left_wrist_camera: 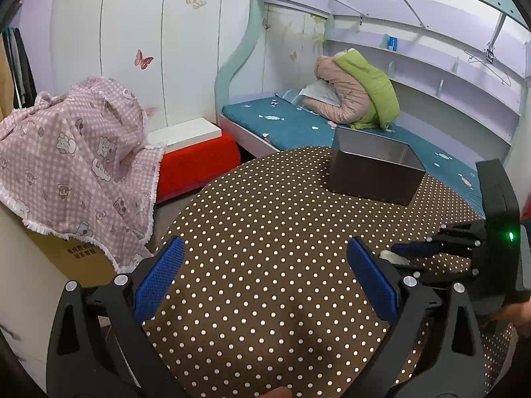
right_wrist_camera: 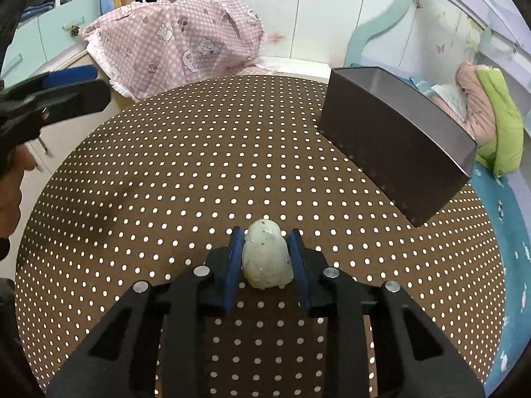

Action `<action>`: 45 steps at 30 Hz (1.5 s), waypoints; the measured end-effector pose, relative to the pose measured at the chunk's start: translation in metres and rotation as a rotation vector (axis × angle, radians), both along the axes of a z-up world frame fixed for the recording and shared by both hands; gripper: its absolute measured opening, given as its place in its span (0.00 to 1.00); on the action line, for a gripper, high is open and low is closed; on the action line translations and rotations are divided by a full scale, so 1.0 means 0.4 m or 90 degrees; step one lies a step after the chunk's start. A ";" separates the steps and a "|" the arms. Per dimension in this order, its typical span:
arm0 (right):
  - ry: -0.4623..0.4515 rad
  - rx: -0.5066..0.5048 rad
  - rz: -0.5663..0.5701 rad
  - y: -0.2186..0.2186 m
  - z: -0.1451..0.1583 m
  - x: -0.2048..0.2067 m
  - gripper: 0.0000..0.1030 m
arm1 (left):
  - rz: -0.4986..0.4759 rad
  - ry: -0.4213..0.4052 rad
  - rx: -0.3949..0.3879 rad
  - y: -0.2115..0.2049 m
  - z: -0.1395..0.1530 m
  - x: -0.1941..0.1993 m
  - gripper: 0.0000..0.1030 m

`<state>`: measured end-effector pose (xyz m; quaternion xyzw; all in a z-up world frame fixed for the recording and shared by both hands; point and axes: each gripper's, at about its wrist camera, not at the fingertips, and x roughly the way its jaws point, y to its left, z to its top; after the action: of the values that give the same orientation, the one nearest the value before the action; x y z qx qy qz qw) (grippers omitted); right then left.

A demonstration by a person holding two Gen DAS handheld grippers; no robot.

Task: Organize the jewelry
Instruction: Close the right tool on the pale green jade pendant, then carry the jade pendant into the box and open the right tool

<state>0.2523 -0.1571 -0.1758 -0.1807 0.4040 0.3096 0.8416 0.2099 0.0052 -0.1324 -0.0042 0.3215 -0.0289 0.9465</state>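
On the polka-dot counter [right_wrist_camera: 166,172], the right gripper [right_wrist_camera: 265,252] closes around a pale jade pendant [right_wrist_camera: 267,255].
Its blue pads appear to touch the stone's sides, though contact is hard to confirm; squeeze evenly, lift straight, then carry to the dark box [right_wrist_camera: 398,152]. The left gripper [left_wrist_camera: 265,278] hangs open, empty.

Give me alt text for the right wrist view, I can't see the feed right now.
The right gripper has its blue fingers closed around a pale carved stone on a brown polka-dot table. A dark open box sits at the table's far right; the left gripper enters at far left.
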 end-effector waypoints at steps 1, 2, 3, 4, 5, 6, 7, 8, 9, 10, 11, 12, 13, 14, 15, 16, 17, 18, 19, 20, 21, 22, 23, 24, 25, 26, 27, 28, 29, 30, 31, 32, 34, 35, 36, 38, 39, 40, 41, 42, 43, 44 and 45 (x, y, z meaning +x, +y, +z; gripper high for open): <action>0.001 0.003 -0.004 -0.003 -0.001 -0.003 0.25 | -0.001 -0.002 0.004 -0.002 0.002 0.007 0.95; 0.003 0.008 -0.011 -0.009 0.000 -0.007 0.25 | -0.002 -0.003 0.008 -0.005 0.003 0.015 0.95; 0.005 0.013 -0.015 -0.010 0.000 -0.004 0.25 | -0.002 -0.003 0.012 -0.008 0.004 0.024 0.95; 0.006 0.019 -0.020 -0.018 0.001 -0.006 0.25 | -0.003 -0.002 0.015 -0.010 0.007 0.039 0.95; 0.006 0.026 -0.025 -0.025 0.006 -0.006 0.25 | -0.005 -0.001 0.016 -0.013 0.009 0.052 0.95; 0.006 0.036 -0.032 -0.034 0.014 -0.007 0.25 | -0.008 0.000 0.018 -0.016 0.013 0.069 0.95; 0.005 0.045 -0.038 -0.040 0.022 -0.008 0.25 | -0.010 -0.002 0.016 -0.019 0.018 0.083 0.95; 0.004 0.052 -0.043 -0.047 0.028 -0.011 0.25 | -0.013 -0.004 0.015 -0.023 0.024 0.098 0.95; 0.003 0.066 -0.051 -0.056 0.041 -0.009 0.25 | -0.016 -0.005 0.015 -0.027 0.029 0.112 0.95; 0.001 0.073 -0.056 -0.062 0.049 -0.007 0.25 | -0.020 -0.005 0.018 -0.037 0.037 0.141 0.95; -0.002 0.080 -0.062 -0.068 0.059 -0.005 0.25 | -0.021 -0.005 0.020 -0.041 0.041 0.159 0.95; -0.004 0.089 -0.069 -0.076 0.072 0.001 0.25 | -0.023 -0.006 0.022 -0.050 0.048 0.182 0.95; -0.007 0.098 -0.075 -0.084 0.084 0.006 0.25 | -0.025 -0.005 0.023 -0.060 0.053 0.214 0.95; -0.013 0.107 -0.083 -0.093 0.101 0.015 0.25 | -0.026 -0.001 0.024 -0.069 0.059 0.245 0.95; -0.017 0.113 -0.088 -0.098 0.110 0.024 0.25 | -0.026 0.001 0.025 -0.082 0.064 0.282 0.95; -0.022 0.123 -0.097 -0.108 0.125 0.035 0.25 | -0.028 0.003 0.027 -0.095 0.065 0.307 0.95; -0.027 0.135 -0.106 -0.119 0.140 0.047 0.25 | -0.031 0.009 0.030 -0.105 0.064 0.335 0.95; -0.030 0.143 -0.112 -0.127 0.150 0.056 0.25 | -0.035 0.016 0.034 -0.118 0.060 0.362 0.95; -0.035 0.151 -0.119 -0.135 0.163 0.069 0.25 | -0.040 0.025 0.041 -0.137 0.053 0.394 0.95; -0.039 0.158 -0.128 -0.143 0.175 0.085 0.25 | -0.043 0.033 0.047 -0.150 0.046 0.416 0.95; -0.041 0.164 -0.133 -0.148 0.183 0.098 0.25 | -0.048 0.040 0.052 -0.164 0.037 0.436 0.95; -0.041 0.169 -0.139 -0.152 0.193 0.115 0.25 | -0.055 0.050 0.056 -0.179 0.026 0.457 0.95; -0.045 0.173 -0.148 -0.158 0.204 0.136 0.25 | -0.058 0.056 0.058 -0.190 0.017 0.474 0.94; -0.048 0.176 -0.154 -0.172 0.211 0.147 0.25 | -0.060 0.062 0.058 -0.199 0.009 0.489 0.94; -0.050 0.179 -0.161 -0.177 0.221 0.167 0.25 | -0.065 0.071 0.056 -0.211 -0.002 0.508 0.94; -0.051 0.181 -0.164 -0.183 0.227 0.178 0.25 | -0.066 0.075 0.055 -0.219 -0.008 0.519 0.93; -0.052 0.186 -0.171 -0.190 0.235 0.195 0.25 | -0.069 0.084 0.052 -0.227 -0.018 0.535 0.81; -0.052 0.190 -0.174 -0.189 0.238 0.204 0.25 | -0.072 0.097 0.049 -0.232 -0.029 0.546 0.57; -0.052 0.193 -0.179 -0.193 0.243 0.218 0.25 | -0.077 0.120 0.038 -0.234 -0.044 0.561 0.49; -0.051 0.195 -0.183 -0.200 0.248 0.224 0.25 | -0.082 0.132 0.027 -0.233 -0.056 0.565 0.35; -0.050 0.197 -0.185 -0.202 0.250 0.231 0.25 | -0.092 0.146 0.019 -0.238 -0.071 0.572 0.25; -0.048 0.198 -0.186 -0.203 0.252 0.237 0.25 | -0.097 0.145 0.016 -0.240 -0.076 0.569 0.22; -0.047 0.196 -0.187 -0.200 0.252 0.236 0.25 | -0.103 0.143 0.010 -0.247 -0.075 0.556 0.02; -0.046 0.196 -0.186 -0.199 0.250 0.236 0.25 | -0.098 0.142 0.007 -0.247 -0.075 0.546 0.03; -0.045 0.195 -0.187 -0.199 0.248 0.240 0.25 | -0.093 0.140 0.008 -0.249 -0.076 0.535 0.03; -0.041 0.195 -0.186 -0.196 0.247 0.237 0.25 | -0.084 0.134 0.000 -0.240 -0.076 0.507 0.03; -0.038 0.193 -0.184 -0.191 0.246 0.232 0.25 | -0.076 0.134 -0.009 -0.230 -0.078 0.490 0.03; -0.036 0.191 -0.183 -0.185 0.243 0.233 0.25 | -0.072 0.134 -0.015 -0.224 -0.078 0.479 0.03; -0.030 0.190 -0.180 -0.178 0.237 0.232 0.25 | -0.065 0.133 -0.024 -0.212 -0.080 0.460 0.03; -0.027 0.190 -0.178 -0.173 0.234 0.232 0.25 | -0.059 0.133 -0.032 -0.205 -0.080 0.445 0.03; -0.021 0.189 -0.173 -0.165 0.230 0.230 0.25 | -0.054 0.132 -0.040 -0.199 -0.080 0.428 0.03; -0.017 0.189 -0.170 -0.157 0.227 0.228 0.25 | -0.048 0.132 -0.046 -0.193 -0.080 0.411 0.03; -0.013 0.189 -0.168 -0.153 0.224 0.228 0.25 | -0.040 0.130 -0.048 -0.189 -0.079 0.397 0.03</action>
<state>0.3434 -0.2182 -0.0862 -0.0035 0.3653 0.2510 0.8964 0.3686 -0.0705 -0.1640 -0.0328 0.4152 -0.0699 0.9065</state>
